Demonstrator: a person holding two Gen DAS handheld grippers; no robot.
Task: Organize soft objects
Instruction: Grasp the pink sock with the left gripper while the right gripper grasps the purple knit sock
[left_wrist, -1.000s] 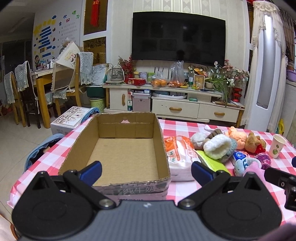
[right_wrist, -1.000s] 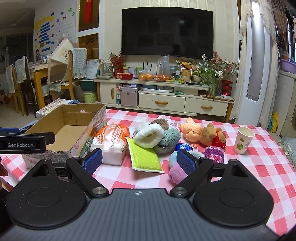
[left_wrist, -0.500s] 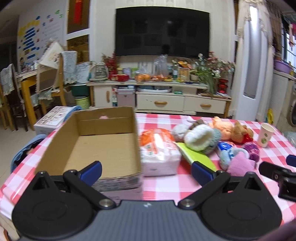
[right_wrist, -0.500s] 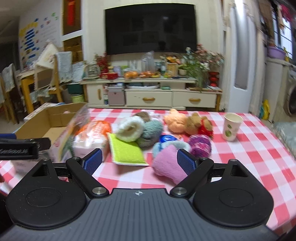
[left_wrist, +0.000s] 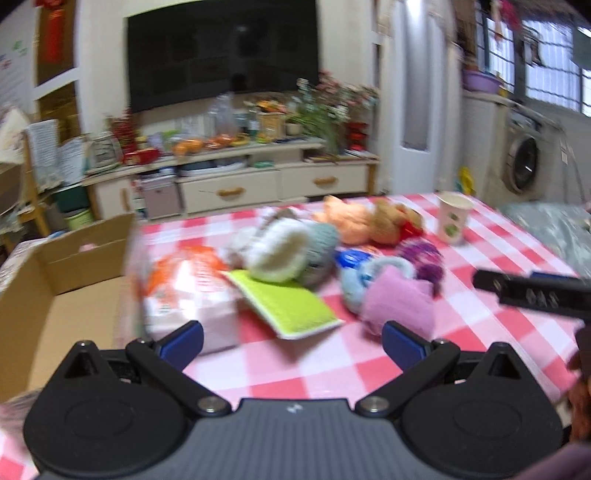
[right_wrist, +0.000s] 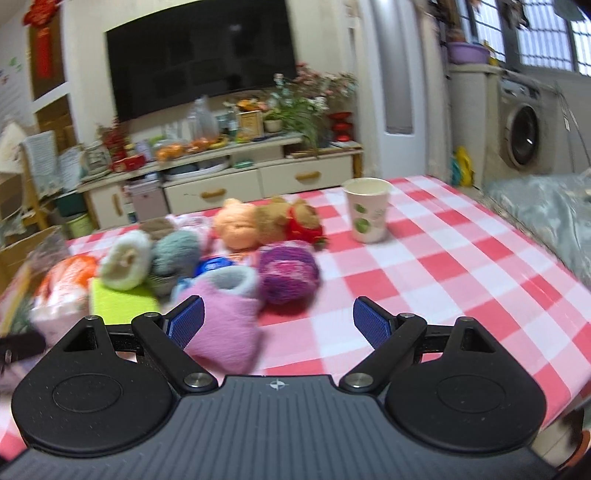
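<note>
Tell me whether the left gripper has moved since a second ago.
Yes. The left gripper has swung right: judged against the cardboard box, which sat centred between its jaws before, it now faces the green sponge, with the box at the view's left edge.

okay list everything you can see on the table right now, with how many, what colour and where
cardboard box: one, brown, open, far left
tissue pack: one, white and orange, beside the box
sponge pad: one, lime green, centre front
fluffy slippers: two, cream and teal, behind the pad
pink sock: one, nearest the right gripper
yarn ball: one, purple, centre
plush toys: two, orange and brown, at the back
paper cup: one, white, right
left gripper: fingers open
right gripper: fingers open
</note>
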